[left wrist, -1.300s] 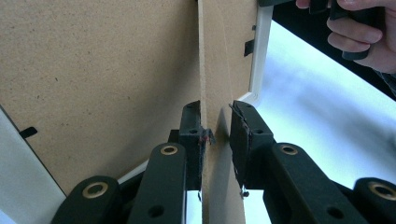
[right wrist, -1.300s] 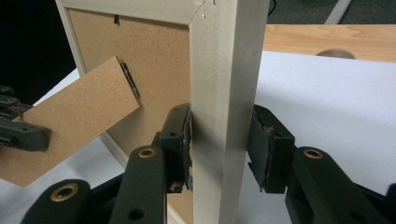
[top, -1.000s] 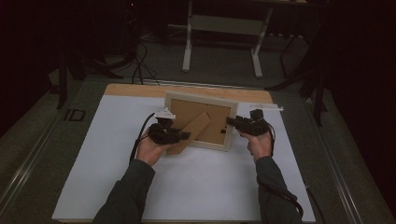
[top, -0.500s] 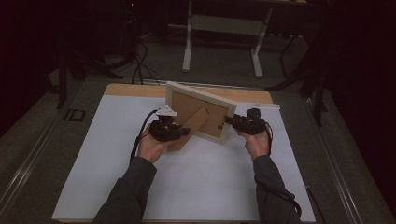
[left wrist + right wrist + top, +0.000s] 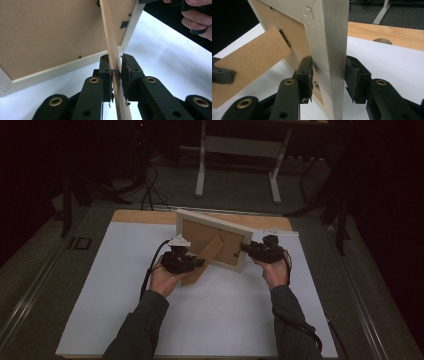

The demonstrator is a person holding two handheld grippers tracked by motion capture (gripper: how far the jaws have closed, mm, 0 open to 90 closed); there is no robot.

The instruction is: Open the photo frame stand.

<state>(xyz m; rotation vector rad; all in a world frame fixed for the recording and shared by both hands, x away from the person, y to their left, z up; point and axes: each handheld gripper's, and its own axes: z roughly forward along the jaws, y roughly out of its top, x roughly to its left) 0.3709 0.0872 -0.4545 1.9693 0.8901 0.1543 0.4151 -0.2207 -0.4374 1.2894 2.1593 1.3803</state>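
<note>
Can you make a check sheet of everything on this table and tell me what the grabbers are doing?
Surface: white sheet over a wooden table, bare along the far edge.
Job's things: picture frame raised on edge, back toward the person; its stand flap swung out.
Clutter: nothing seen.
Grippers: left hand-held gripper shut on the stand flap; right hand-held gripper shut on the picture frame's side rail.
Cables: black cable trailing from the left hand-held gripper; loose cables on the floor.
Surroundings: dark room, white table legs beyond.

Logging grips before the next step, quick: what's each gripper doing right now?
Left gripper: closed on the frame's stand.
Right gripper: closed on the picture frame edge.
</note>
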